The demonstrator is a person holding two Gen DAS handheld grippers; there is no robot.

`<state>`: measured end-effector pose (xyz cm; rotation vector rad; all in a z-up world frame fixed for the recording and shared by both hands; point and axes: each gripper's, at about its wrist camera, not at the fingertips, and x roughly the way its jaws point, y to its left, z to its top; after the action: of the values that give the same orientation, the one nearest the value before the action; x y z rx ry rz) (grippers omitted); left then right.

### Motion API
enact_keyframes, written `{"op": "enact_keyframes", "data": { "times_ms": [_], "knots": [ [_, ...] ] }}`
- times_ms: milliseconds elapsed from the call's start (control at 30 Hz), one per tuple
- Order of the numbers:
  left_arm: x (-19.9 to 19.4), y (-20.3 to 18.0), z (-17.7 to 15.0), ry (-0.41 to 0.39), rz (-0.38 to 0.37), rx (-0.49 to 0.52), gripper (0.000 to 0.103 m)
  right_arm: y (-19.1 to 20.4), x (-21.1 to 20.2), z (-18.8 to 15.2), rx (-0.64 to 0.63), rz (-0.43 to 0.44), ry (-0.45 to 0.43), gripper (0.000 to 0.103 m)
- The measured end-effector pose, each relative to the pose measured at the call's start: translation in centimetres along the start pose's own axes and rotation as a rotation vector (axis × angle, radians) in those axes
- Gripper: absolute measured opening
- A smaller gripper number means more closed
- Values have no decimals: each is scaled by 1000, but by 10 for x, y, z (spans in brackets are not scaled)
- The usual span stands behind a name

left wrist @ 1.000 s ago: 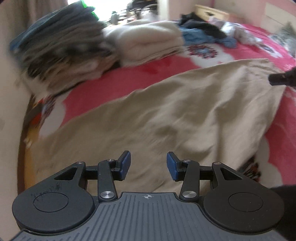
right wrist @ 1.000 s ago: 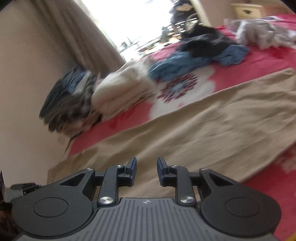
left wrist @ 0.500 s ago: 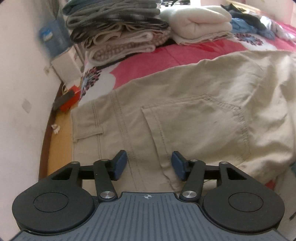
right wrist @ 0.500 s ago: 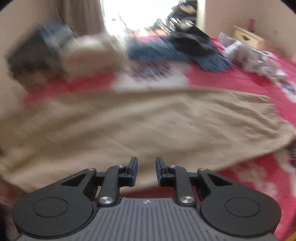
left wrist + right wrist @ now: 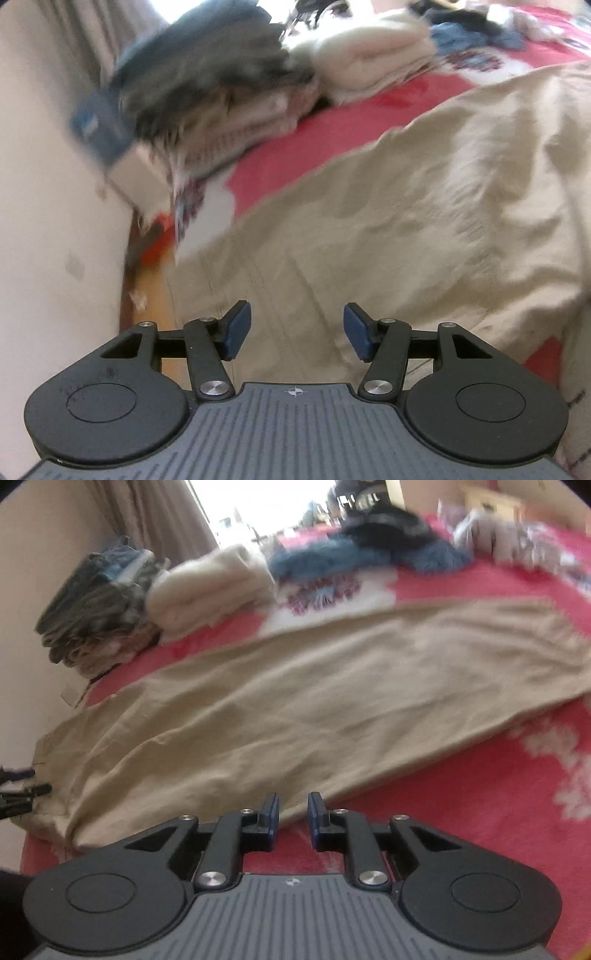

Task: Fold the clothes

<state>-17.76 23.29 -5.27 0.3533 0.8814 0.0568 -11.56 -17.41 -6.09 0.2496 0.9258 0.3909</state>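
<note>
Against half a second back: left view blurred again, stack [image 5: 221,96] swung to upper left, pocket seam lost in the smear; right view sharper, trousers [image 5: 314,709] slanting from lower left to right edge

Left gripper [image 5: 297,330]: jaws spread wide, nothing between, trousers [image 5: 406,236] filling centre and right of frame beneath them

Right gripper [image 5: 293,821]: jaws closing, gap narrow, nothing pinched, poised at the near edge of the trousers over red bedspread [image 5: 461,812]

Cream bundle [image 5: 210,587] beside stack [image 5: 99,609], upper left; blue heap [image 5: 365,554] top centre

No containers in view
</note>
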Motion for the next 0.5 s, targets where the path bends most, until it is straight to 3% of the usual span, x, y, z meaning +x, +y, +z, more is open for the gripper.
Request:
{"op": "enact_keyframes", "data": {
  "times_ms": [67, 133, 200, 300, 500],
  "knots": [
    [-12, -6, 5, -38, -25, 9, 57, 7, -5, -1, 27, 136, -12, 25],
    [-10, -17, 6, -41, -43, 16, 57, 14, 13, 0, 87, 325, 51, 37],
    [4, -31, 4, -14, -11, 59, 57, 25, 41, -3, 128, 429, 146, 38],
    [24, -36, 0, 38, 14, 77, 58, 51, 67, -14, 40, 409, 205, 39],
    [34, -9, 4, 69, -30, -48, 58, 95, 82, -30, -171, 470, 223, 39]
  ]
}}
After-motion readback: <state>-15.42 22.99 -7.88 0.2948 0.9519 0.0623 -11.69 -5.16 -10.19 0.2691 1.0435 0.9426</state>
